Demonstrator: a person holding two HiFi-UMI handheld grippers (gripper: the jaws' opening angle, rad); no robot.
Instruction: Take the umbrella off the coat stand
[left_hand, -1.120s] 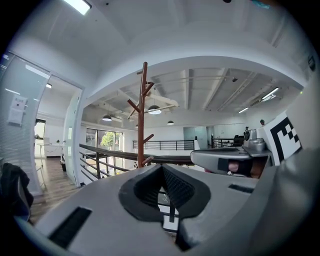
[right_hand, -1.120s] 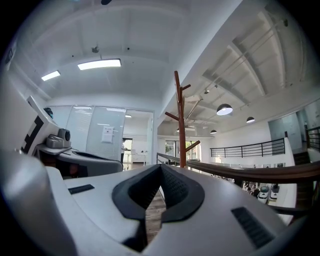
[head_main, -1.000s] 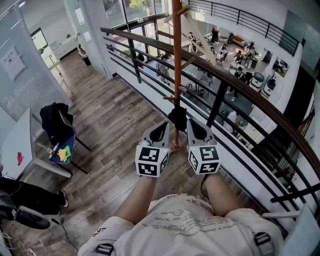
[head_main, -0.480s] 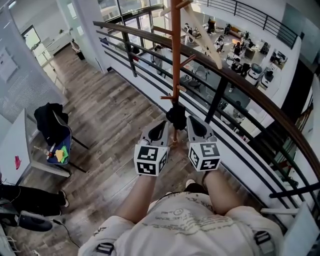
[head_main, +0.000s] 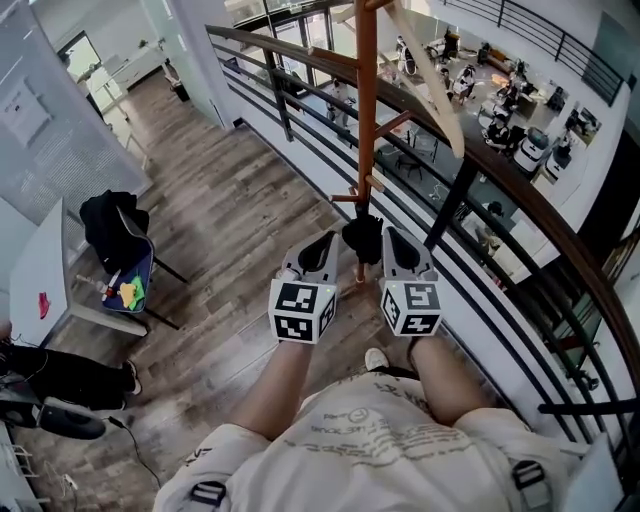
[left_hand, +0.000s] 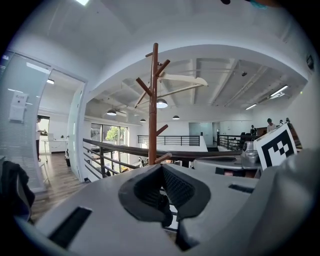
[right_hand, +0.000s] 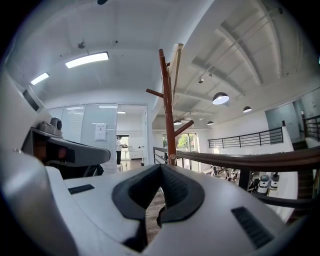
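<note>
A brown wooden coat stand (head_main: 366, 110) rises by the railing, straight ahead of me. A cream folded umbrella (head_main: 428, 80) hangs slanted from its upper pegs; it shows as the umbrella (left_hand: 181, 79) in the left gripper view and the umbrella (right_hand: 175, 67) in the right gripper view, high above both grippers. My left gripper (head_main: 328, 241) and right gripper (head_main: 390, 236) flank the pole low down, both shut and empty. A dark lump (head_main: 362, 238) sits on the pole between them; I cannot tell what it is.
A dark curved railing (head_main: 470, 165) runs behind the stand, with an open atrium below it. At the left stand a chair with a black jacket (head_main: 110, 232) and a white table (head_main: 38, 285). A person's legs (head_main: 55, 378) lie at the far left.
The head view has shifted a little, and the stand now sits slightly further right. Both grippers stay shut on either side of the pole.
</note>
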